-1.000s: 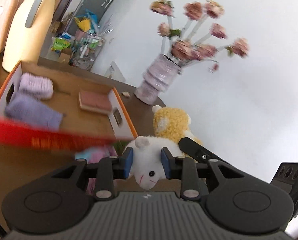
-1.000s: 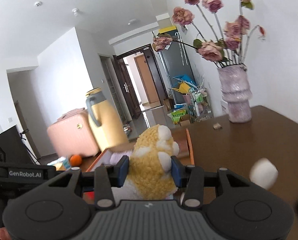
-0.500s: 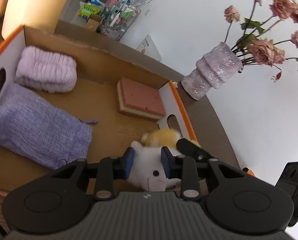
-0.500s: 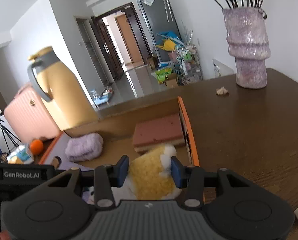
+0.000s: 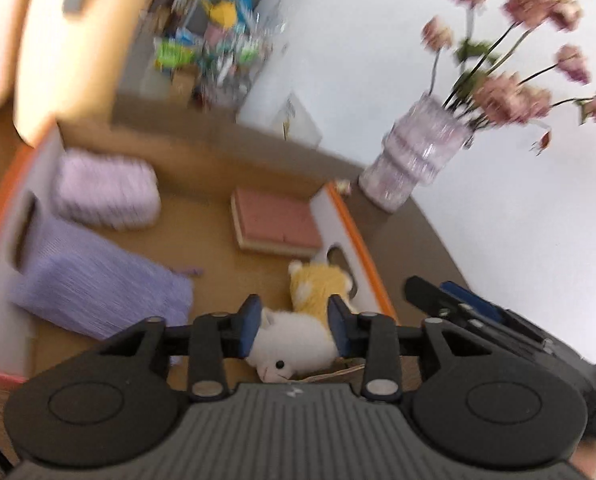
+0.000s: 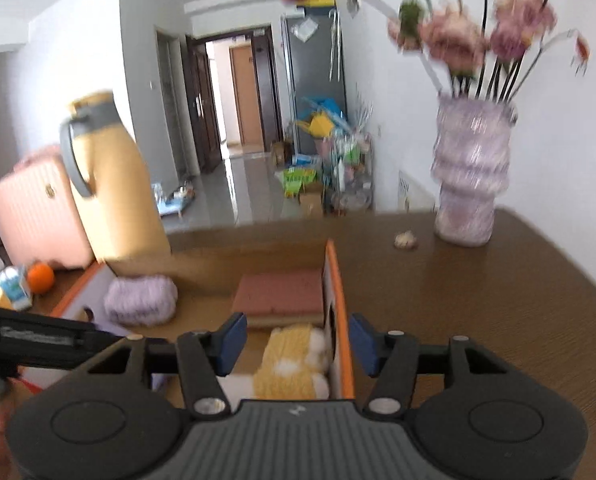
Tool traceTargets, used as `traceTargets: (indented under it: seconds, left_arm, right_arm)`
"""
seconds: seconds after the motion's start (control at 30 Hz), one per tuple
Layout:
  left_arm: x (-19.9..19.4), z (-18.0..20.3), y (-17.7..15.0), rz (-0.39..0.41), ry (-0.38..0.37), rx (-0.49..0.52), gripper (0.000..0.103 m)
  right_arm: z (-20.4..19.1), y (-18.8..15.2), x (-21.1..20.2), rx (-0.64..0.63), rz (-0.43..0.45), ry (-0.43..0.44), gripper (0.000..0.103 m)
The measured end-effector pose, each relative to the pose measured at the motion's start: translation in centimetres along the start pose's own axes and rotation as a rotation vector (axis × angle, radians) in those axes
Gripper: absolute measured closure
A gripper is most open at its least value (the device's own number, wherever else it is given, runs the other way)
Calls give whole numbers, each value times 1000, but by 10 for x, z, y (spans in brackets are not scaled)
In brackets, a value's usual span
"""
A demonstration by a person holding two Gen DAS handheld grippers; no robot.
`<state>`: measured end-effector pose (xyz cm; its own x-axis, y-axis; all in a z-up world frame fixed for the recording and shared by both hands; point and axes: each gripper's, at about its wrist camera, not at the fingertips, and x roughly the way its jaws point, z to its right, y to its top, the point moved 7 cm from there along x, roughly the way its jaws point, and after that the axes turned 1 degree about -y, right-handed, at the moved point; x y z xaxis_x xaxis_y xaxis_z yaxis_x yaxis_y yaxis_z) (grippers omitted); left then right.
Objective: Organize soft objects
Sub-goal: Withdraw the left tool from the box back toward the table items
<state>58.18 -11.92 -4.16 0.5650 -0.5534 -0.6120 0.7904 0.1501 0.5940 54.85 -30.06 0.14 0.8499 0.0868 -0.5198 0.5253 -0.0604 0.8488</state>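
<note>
1. White walls (image 6: 78,60) and a white ceiling, brightly lit.
2. An open dark doorway (image 6: 234,92) at the far end.
3. A glossy grey floor (image 6: 254,196).
4. A brown wooden table (image 6: 478,300) nearby.

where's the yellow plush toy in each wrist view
Left wrist view: the yellow plush toy lies low and centre-right in the cardboard box, against its orange-edged right wall, just beyond the white plush toy.
Right wrist view: low and centre, between the open right claw's blue pads, against the same wall.
Shared landmark: the pink sponge just behind it.
</note>
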Motion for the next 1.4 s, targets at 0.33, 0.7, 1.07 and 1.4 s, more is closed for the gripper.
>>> traceTargets:
  seconds: [0.33, 0.7, 1.07, 1.4]
  left_arm:
    - [-161, 1, 5, 250, 224, 197, 15]
    - [-252, 10, -27, 564, 466, 360, 3]
    - [-282, 10, -78, 587, 467, 360, 0]
    - [-305, 26, -221, 590, 412, 505, 0]
  right_arm:
    - [-15, 38, -108, -128, 102, 54, 21]
    - [-43, 26, -164, -170, 274, 45, 11]
    - [-48, -14, -210, -111, 320, 87, 11]
    - [-60, -138, -284, -174, 334, 140, 1]
